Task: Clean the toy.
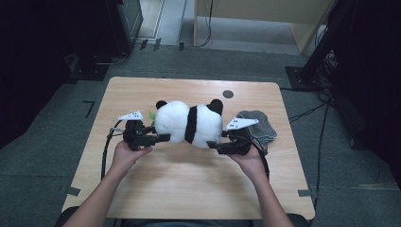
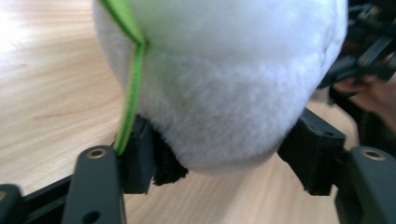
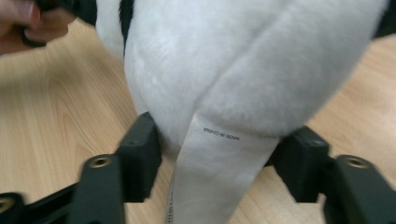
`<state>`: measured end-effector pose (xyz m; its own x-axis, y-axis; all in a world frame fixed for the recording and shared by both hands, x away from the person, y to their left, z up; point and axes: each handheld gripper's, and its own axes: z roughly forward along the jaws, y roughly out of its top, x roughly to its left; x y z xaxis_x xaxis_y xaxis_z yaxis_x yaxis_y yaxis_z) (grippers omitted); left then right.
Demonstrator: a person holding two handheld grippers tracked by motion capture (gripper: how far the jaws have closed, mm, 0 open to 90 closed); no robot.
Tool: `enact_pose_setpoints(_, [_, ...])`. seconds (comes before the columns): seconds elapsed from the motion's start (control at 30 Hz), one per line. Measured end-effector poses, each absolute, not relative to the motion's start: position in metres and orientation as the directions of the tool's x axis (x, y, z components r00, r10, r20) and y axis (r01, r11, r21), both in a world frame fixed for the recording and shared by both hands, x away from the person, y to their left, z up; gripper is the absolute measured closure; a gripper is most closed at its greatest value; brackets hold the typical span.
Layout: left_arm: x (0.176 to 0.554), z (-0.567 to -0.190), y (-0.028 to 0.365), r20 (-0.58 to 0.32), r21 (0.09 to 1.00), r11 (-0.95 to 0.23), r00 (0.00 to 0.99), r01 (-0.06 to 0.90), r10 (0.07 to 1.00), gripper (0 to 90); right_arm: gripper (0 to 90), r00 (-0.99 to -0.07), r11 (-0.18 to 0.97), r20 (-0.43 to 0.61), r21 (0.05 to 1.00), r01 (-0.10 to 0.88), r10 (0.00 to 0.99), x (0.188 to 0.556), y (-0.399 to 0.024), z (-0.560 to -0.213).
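Note:
A black and white panda plush (image 1: 189, 124) lies across the middle of the wooden table (image 1: 189, 189). My left gripper (image 1: 163, 138) is at the plush's left end. In the left gripper view both pads squeeze the white fur (image 2: 233, 84), and a green strip (image 2: 133, 79) hangs by the left pad. My right gripper (image 1: 213, 145) is at the plush's right end. In the right gripper view its pads press the white fur (image 3: 210, 60) from both sides, around a white sewn-in label (image 3: 215, 177).
A grey cloth (image 1: 257, 125) lies on the table right of the plush, behind my right gripper. A small dark round mark (image 1: 228, 93) sits near the far edge. Dark stands and cables surround the table on the floor.

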<state>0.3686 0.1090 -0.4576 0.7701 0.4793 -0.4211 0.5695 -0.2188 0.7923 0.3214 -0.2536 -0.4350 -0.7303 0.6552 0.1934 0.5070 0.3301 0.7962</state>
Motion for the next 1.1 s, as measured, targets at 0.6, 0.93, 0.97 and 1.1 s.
enact_pose_setpoints(0.6, [0.363, -0.471, 0.101, -0.326, 0.742, -0.396, 0.806, 0.542, 0.493, 32.5, 36.3, -0.645, 0.215, 0.38, 0.729, 0.65, 0.663, 0.333, -0.263, -0.447])
enact_pose_setpoints(0.93, [0.356, -0.472, 0.102, -0.297, 0.73, -0.434, 0.818, 0.527, 0.493, 32.7, 35.2, -0.657, 0.216, 0.359, 0.749, 0.627, 0.662, 0.331, -0.26, -0.443])
enact_pose_setpoints(0.97, [0.355, -0.472, 0.102, -0.293, 0.728, -0.44, 0.819, 0.526, 0.493, 33.0, 34.9, -0.66, 0.217, 0.356, 0.752, 0.623, 0.662, 0.331, -0.26, -0.442])
enact_pose_setpoints(1.1, [0.355, -0.476, 0.104, -0.318, 0.725, -0.418, 0.804, 0.547, 0.502, 33.0, 33.1, -0.665, 0.225, 0.341, 0.757, 0.614, 0.665, 0.333, -0.257, -0.441])
